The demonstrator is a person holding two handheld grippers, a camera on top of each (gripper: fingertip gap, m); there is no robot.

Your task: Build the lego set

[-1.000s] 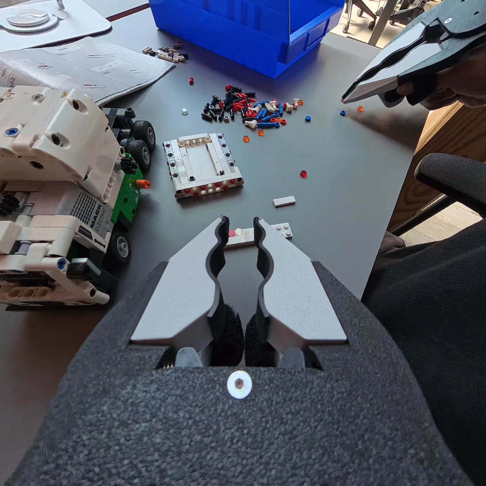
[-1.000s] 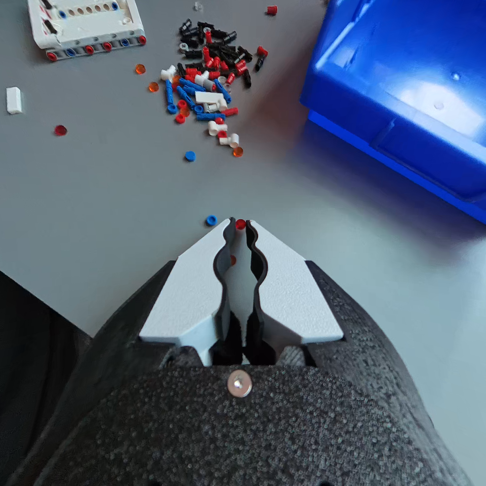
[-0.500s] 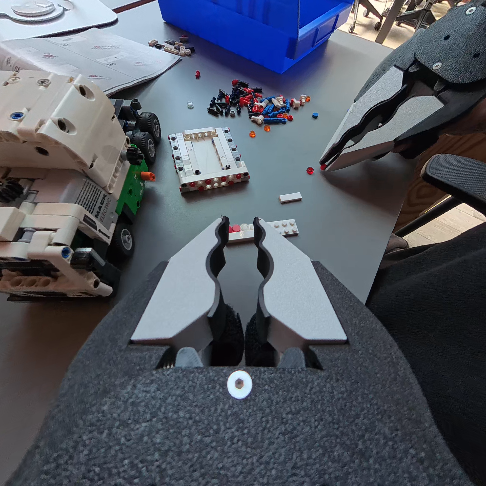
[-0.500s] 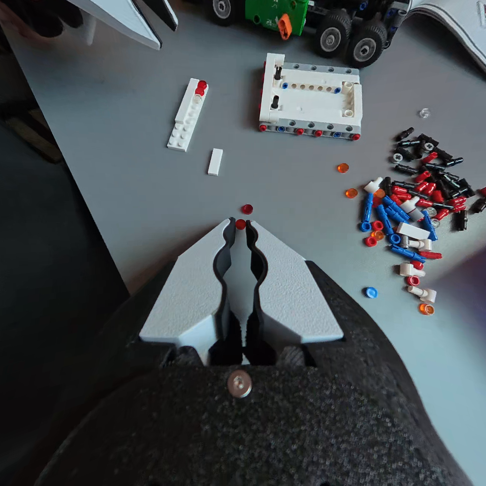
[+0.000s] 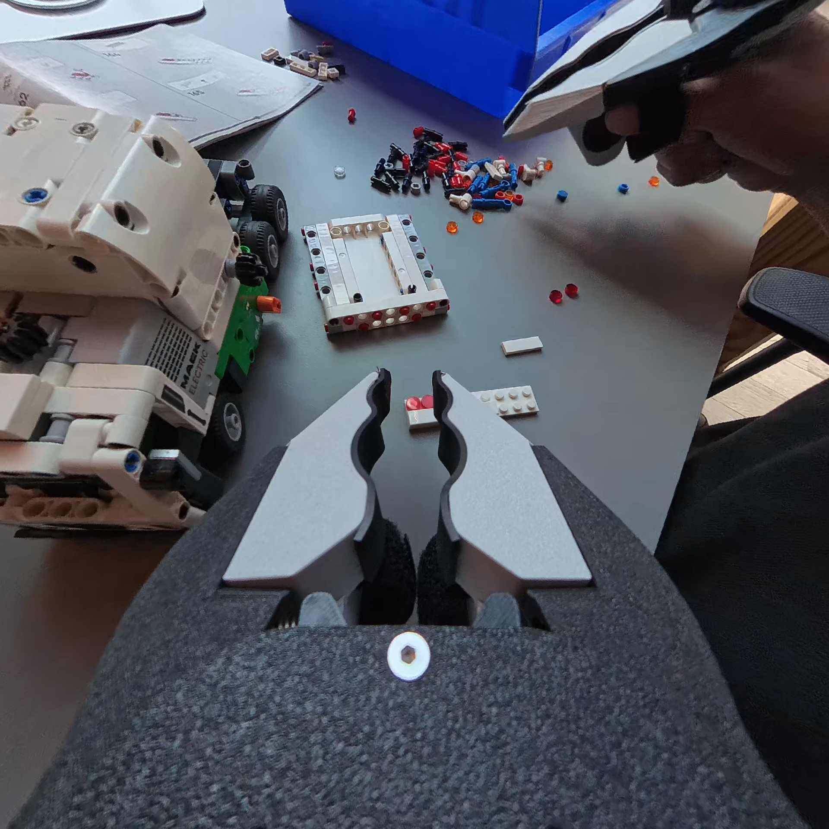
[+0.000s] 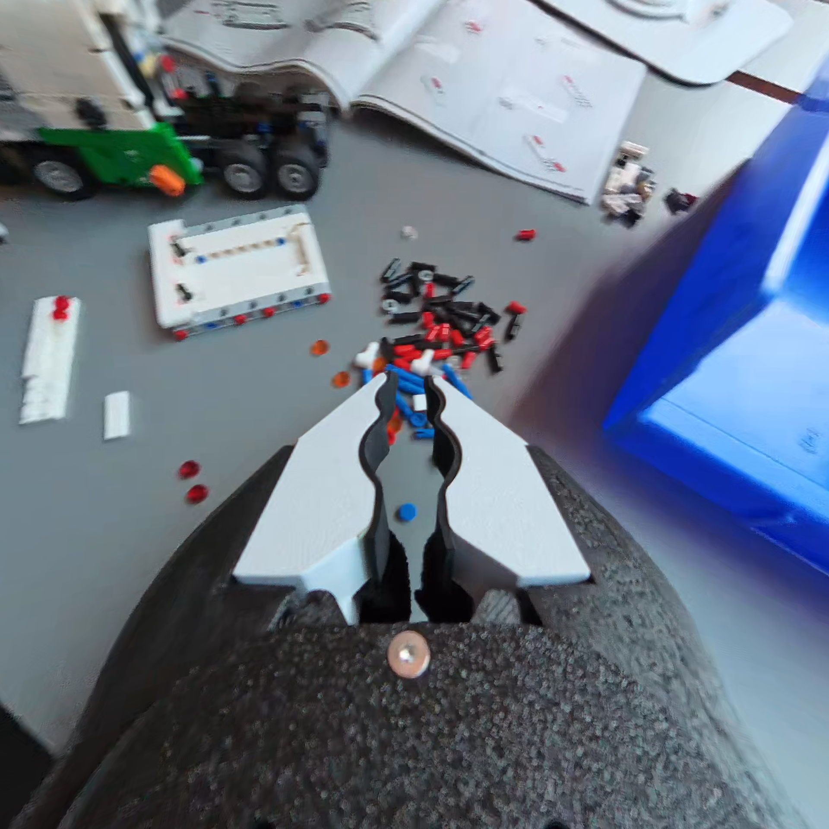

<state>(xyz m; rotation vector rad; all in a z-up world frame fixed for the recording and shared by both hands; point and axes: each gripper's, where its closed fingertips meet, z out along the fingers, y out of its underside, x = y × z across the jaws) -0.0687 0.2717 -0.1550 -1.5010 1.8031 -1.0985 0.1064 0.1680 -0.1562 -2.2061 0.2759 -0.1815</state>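
My left gripper (image 5: 410, 379) is open and empty. It hovers over the left end of a long white plate (image 5: 507, 403) that bears two red round studs (image 5: 419, 402). My right gripper (image 6: 409, 380) is open and empty, above a pile of small red, blue, black and white pins (image 6: 444, 323). It also shows in the left wrist view (image 5: 516, 130) at the upper right, held by a hand. Two loose red studs (image 6: 193, 481) lie side by side on the grey table; they also show in the left wrist view (image 5: 563, 294). A blue stud (image 6: 407, 512) lies on the table under the right fingers.
A white and green toy truck (image 5: 112, 291) stands at the left. A white frame assembly (image 5: 372, 269) lies mid-table, a small white tile (image 5: 521, 346) near the plate. A blue bin (image 5: 426, 40) and an open booklet (image 5: 157, 76) lie at the back. A chair armrest (image 5: 789, 300) is at the right edge. My hands' fingertips stand some 20 centimeters from each other. The long white plate (image 5: 507, 403) is closer to my left gripper, around 5 centimeters from its tips; the right tips are 20 centimeters off. The right camera catches it too, in the right wrist view (image 6: 46, 388). My right gripper is the nearer one to the blue stud (image 6: 407, 512): about 6 centimeters, against 20 centimeters. The left camera catches it too, in the left wrist view (image 5: 563, 194).
My right gripper opened and let go of the red stud beside the other loose red stud, then swung back over the pile of pins. My left gripper stayed open over the plate.
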